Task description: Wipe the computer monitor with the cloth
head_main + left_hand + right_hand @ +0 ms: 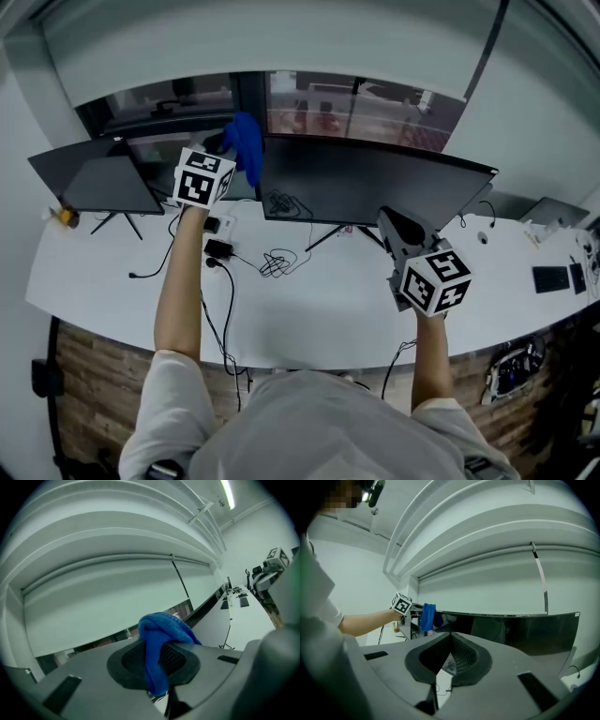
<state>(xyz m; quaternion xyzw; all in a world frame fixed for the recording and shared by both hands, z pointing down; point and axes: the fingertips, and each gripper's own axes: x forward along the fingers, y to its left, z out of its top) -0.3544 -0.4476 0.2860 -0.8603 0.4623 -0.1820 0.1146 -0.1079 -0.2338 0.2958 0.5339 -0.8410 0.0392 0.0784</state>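
- Desk (309,309): white, smooth, long; bears both screens.
- Monitor (375,183): wide, dark, glossy slab on thin splayed legs, set at the desk's back edge and facing the person, so within reach for wiping.
- Smaller screen (98,178): dark, flat, to the left of the monitor and apart from it.
- Right gripper (447,660): grey hard shell, ribbed black pads; tips pinched together on nothing, held low before the monitor's right half, probably just idle and clear of the work.
- Left gripper (157,667): clamped on the cloth, held up at the monitor's top left corner, likely to begin a pass from there.
- Cloth (161,630): blue, soft, knit-textured, bunched and folded between the pads, hanging at that corner; contact with the glass not clear.
- Cables (274,264): thin, black, loosely tangled under the monitor.
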